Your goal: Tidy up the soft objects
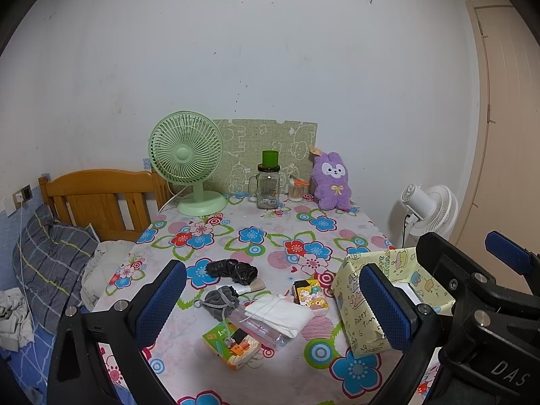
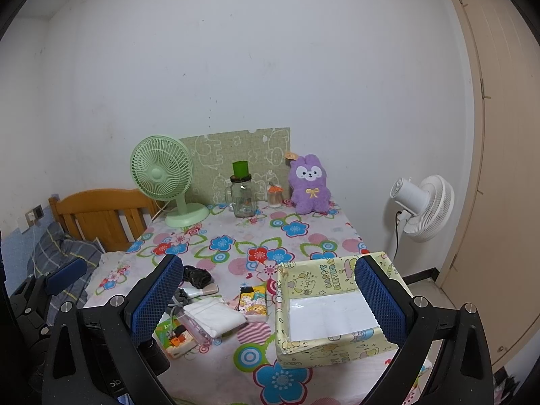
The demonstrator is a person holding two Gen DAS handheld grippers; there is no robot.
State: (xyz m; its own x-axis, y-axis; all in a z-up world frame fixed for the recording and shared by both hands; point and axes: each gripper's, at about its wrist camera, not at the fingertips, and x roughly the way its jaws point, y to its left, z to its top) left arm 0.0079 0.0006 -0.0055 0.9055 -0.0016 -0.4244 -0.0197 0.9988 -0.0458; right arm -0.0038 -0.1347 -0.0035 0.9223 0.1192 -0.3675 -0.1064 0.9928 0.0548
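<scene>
Both the left hand-held gripper (image 1: 273,307) and the right hand-held gripper (image 2: 268,300) are hovering above the floral surface (image 1: 270,236) with fingers spread wide and holding nothing. Taking the box (image 2: 324,307) as landmark, the white cloth (image 1: 278,314) is lying just to its left, with the grey pouch (image 1: 221,302) further left and the black bundle (image 1: 233,271) left of the box and farther back, all resting on the surface outside it. The purple plush (image 1: 332,182) is sitting upright well behind the box, against the wall.
</scene>
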